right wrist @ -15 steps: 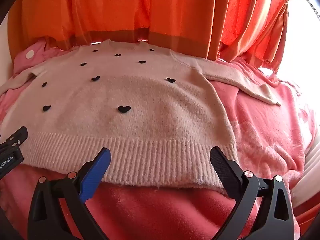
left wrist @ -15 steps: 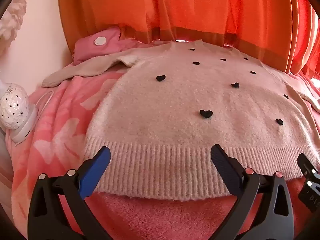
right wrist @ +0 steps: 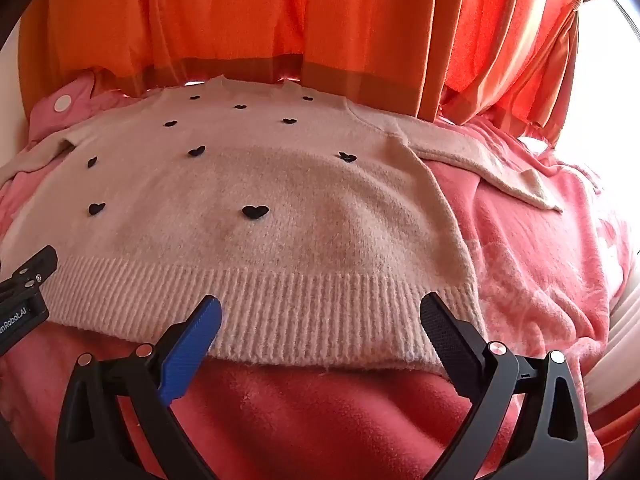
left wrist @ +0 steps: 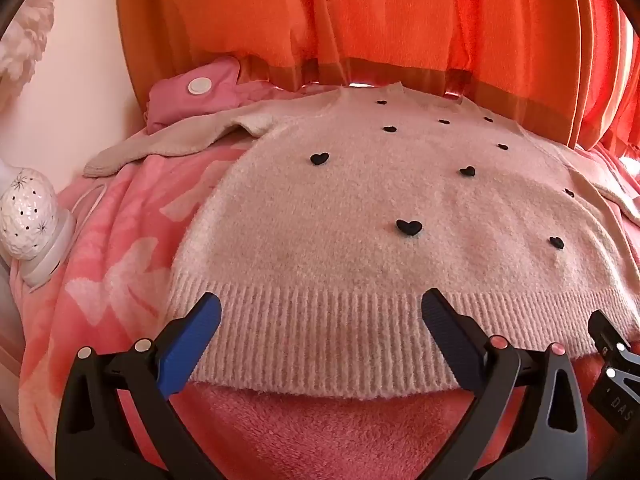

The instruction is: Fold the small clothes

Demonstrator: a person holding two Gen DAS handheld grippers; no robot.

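Note:
A small cream knit sweater with black hearts lies flat, front up, on a pink blanket, sleeves spread out to both sides. It also shows in the right wrist view. My left gripper is open and empty, its tips over the left part of the ribbed hem. My right gripper is open and empty over the right part of the hem, near the sweater's right bottom corner. Each gripper's edge shows at the side of the other's view.
The pink fleece blanket covers the bed. Orange curtains hang behind the sweater's collar. A white egg-shaped lamp stands at the far left. A pink item with a white button lies beyond the left sleeve.
Both grippers have edged slightly forward towards the hem. The sweater has not moved.

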